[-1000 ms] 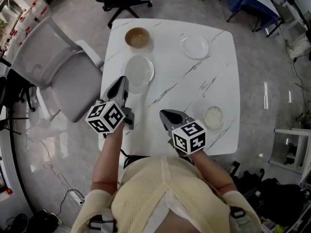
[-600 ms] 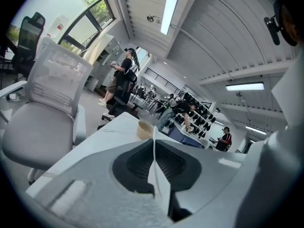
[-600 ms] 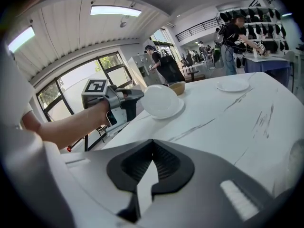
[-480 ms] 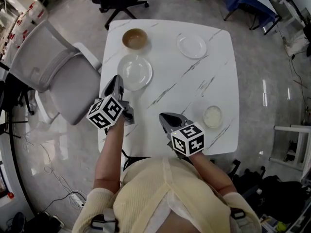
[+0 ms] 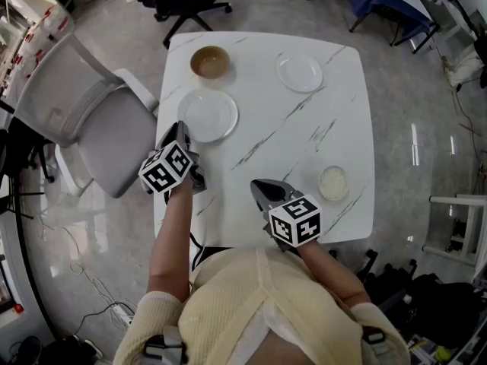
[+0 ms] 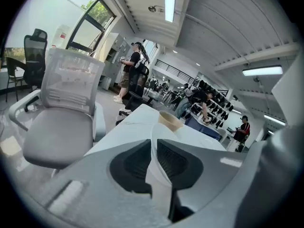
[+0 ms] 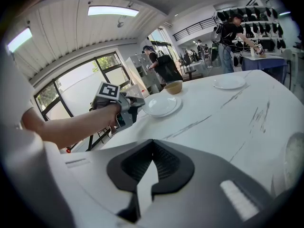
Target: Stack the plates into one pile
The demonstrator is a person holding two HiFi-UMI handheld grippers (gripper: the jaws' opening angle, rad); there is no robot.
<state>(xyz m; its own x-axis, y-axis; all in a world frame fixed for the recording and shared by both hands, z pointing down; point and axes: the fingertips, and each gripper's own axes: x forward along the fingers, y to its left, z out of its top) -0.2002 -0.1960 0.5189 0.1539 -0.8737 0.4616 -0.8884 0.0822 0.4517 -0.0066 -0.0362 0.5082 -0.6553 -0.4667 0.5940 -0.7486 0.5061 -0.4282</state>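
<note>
White marble table (image 5: 304, 135), and nothing on it that we can call a pile yet. The large plate (image 5: 207, 115) lies flat at the far-left part, just beside the tan bowl (image 5: 210, 62). The small plate (image 5: 300, 73) sits well apart from it, twd the far right. A small pale dish (image 5: 334, 182) is near the right edge, on our side. So 3 flat-ish pieces, each on its own spot, none touching. Whether the large plate is 1 plate or 2 already nested, we can't tell: its rim reads double in the right gripper view, but that may be just its shape.

The left gripper (image 5: 181, 131) is at the large plate's near-left rim. Its jaws are narrow & opening, w/ the rim btw them. The pads look to be off it, i.e. no real grip. The right gripper (image 5: 259, 185) hangs over the near part of the table, jaws fully together, nothing in them.

Our read: early stage. Left to do: get the small plate (and the dish, if it counts) onto the large plate, or vice versa. The bowl prob. isn't part of the job.
</note>
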